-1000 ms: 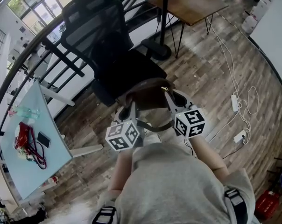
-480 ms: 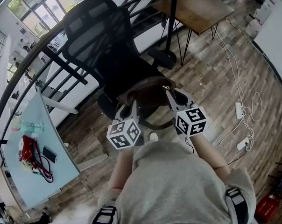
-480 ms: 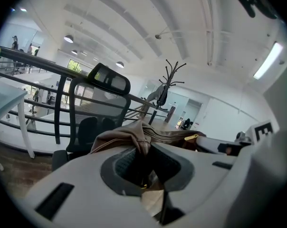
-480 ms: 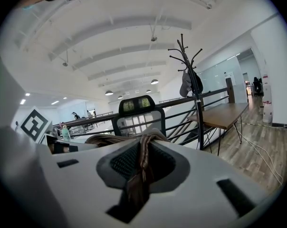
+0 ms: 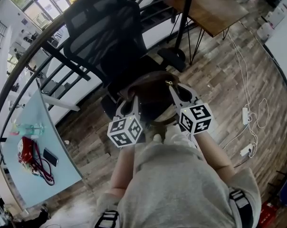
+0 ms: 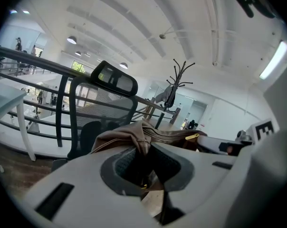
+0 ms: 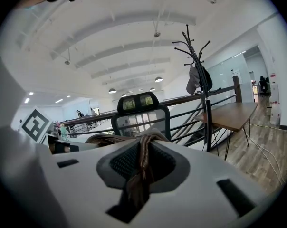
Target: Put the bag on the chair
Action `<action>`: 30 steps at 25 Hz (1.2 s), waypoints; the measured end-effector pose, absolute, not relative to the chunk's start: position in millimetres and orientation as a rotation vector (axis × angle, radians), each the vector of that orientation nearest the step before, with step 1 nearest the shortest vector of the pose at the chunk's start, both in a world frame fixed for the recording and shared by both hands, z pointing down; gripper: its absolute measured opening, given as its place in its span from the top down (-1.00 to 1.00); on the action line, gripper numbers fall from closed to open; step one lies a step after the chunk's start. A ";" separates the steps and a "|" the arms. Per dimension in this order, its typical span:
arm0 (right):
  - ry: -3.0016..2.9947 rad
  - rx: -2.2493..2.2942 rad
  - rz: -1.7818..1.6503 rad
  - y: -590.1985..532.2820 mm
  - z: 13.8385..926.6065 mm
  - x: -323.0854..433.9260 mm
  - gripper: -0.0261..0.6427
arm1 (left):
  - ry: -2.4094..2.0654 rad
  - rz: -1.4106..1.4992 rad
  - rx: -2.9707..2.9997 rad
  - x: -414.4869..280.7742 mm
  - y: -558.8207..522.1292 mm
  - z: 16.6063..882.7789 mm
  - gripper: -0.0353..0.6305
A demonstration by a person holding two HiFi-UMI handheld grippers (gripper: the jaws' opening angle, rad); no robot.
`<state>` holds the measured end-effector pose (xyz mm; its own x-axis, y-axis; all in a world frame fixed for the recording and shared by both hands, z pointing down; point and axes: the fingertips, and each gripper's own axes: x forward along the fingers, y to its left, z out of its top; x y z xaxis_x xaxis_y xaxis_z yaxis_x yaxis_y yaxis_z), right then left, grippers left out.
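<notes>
Over the front edge of the chair's seat, the brown bag (image 5: 152,91) is held between two tongs, its top drawn up at both ends and a gold zip pull (image 5: 168,83) showing near its right end. From the head view I cannot tell whether its bottom touches the seat or hangs just clear of it.

The left gripper (image 5: 132,102) has its jaws nearly together, pinched on a bunched fold of the bag's brown leather at the left end. The right gripper (image 5: 175,92) is likewise almost closed, its pads pressing on a thin brown strap that runs up between them from the bag's right end. Both grippers sit side by side, just in front of the person's grey shirt (image 5: 176,184).

The chair (image 5: 103,27) is black with a mesh back, and it faces the person. Behind it runs a dark railing (image 5: 36,49).

Right of the chair stands a coat rack (image 5: 184,25), and beyond that a wooden table (image 5: 215,11) on thin metal legs.

Left of the person is a pale blue table (image 5: 62,141); near its edge away from the chair lie a bottle (image 5: 28,128), a red thing (image 5: 23,151) with cords and a phone (image 5: 51,156).

White cables and a power strip (image 5: 244,115) lie on the wooden floor (image 5: 215,80) at the right.
</notes>
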<state>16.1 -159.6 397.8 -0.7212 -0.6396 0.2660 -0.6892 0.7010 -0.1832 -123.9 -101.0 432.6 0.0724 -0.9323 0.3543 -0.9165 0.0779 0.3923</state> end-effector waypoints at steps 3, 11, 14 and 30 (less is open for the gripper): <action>-2.727 1.026 0.411 -178.7 406.8 4.5 0.80 | -1.849 -0.041 1.789 -133.1 -114.8 442.4 0.75; -2.734 0.864 0.428 -235.4 442.2 -30.8 0.80 | -1.920 -0.067 1.649 -160.7 -156.3 477.6 0.75; -2.725 0.801 0.437 -256.5 458.5 -46.7 0.80 | -1.952 -0.080 1.594 -173.0 -170.6 493.0 0.75; -2.632 0.623 0.472 -333.0 585.3 -112.1 0.80 | -1.992 -0.091 1.403 -220.9 -223.3 613.6 0.75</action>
<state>-112.1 -333.0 585.3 -0.8235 -0.3521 0.4448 -0.4847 0.8441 -0.2292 -220.9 -223.3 613.6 -0.1791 -0.8527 0.4908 -0.8043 0.4141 0.4261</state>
